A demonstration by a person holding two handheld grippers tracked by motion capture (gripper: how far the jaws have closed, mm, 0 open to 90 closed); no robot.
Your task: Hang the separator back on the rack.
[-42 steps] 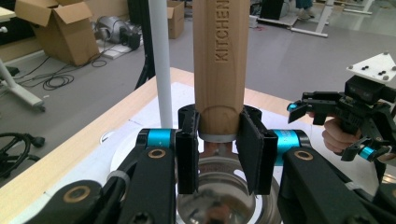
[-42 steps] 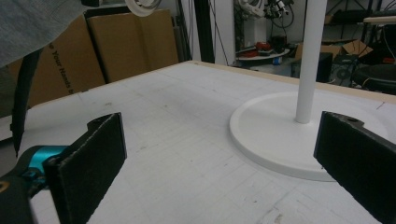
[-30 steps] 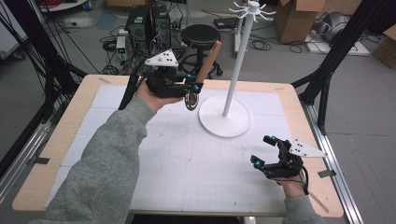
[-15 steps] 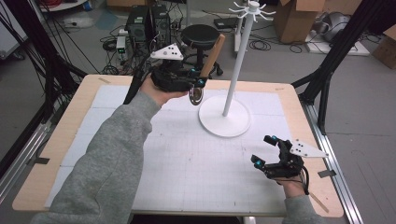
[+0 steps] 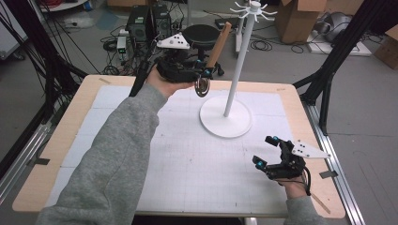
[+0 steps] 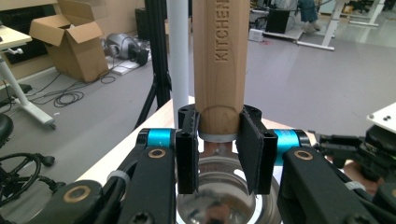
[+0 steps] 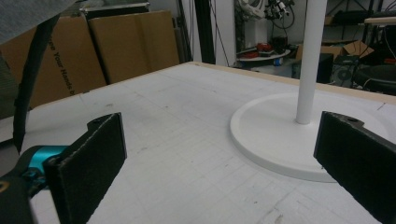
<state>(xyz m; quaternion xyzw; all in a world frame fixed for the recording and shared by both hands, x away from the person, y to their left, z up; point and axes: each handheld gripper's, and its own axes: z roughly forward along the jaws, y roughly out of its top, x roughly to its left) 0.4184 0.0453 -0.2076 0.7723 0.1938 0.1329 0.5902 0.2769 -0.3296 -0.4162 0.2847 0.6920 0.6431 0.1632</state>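
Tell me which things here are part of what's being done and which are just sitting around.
In use:
- wooden-handled utensil, clamped in the left gripper
- white hook stand on the table, beside the utensil

Idle or background:
- right gripper, open and empty above the white mat
- cardboard boxes, black stool, cables on the floor

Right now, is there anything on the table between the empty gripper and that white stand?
No. In the right gripper view, bare white table mat runs from the open right gripper to the white stand; the high view shows the same.
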